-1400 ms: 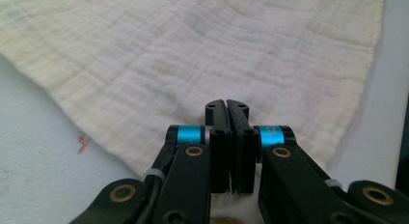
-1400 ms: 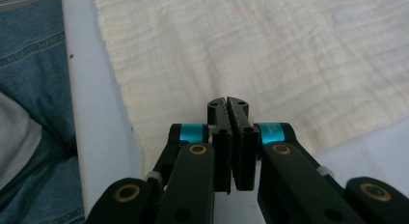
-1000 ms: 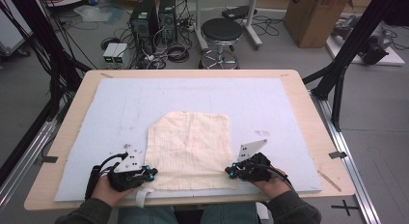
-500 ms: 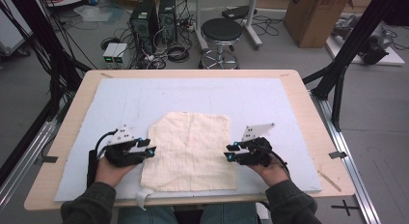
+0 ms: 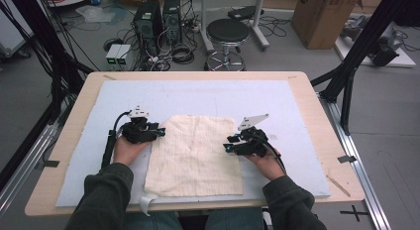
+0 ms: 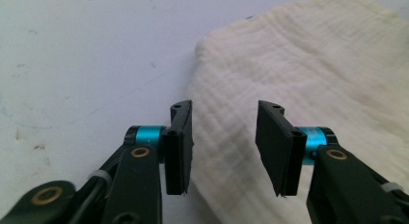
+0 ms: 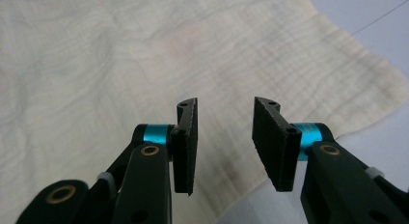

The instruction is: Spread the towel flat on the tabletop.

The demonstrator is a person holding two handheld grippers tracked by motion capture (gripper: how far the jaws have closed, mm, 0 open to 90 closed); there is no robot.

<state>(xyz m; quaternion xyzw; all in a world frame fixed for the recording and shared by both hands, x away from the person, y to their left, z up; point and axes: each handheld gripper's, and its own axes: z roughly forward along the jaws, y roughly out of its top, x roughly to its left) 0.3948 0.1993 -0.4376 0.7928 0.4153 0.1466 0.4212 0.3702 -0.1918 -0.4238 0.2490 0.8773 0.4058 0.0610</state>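
A cream cloth (image 5: 195, 153) lies flat on the white mat (image 5: 208, 98), its far edge folded over. My left gripper (image 5: 159, 133) sits at the cloth's left edge near the far corner. It is open, its jaws have just been opening, and nothing is between them; the cloth (image 6: 299, 89) lies under and beyond the left gripper (image 6: 224, 147). At the cloth's right edge my right gripper (image 5: 228, 146) is also open, its jaws having just opened further. The cloth (image 7: 144, 64) spreads below the empty right gripper (image 7: 224, 144).
The mat covers most of a wooden table (image 5: 317, 121). A small white tab (image 5: 147, 202) pokes out from the cloth's near left corner. Beyond the table stand a black stool (image 5: 227, 31), computer cases (image 5: 157, 17) and a cardboard box (image 5: 324, 17).
Both hands have moved away from the near table edge along the cloth's sides toward its far end. Both grippers, shut at first, now stand open and the cloth lies flat.
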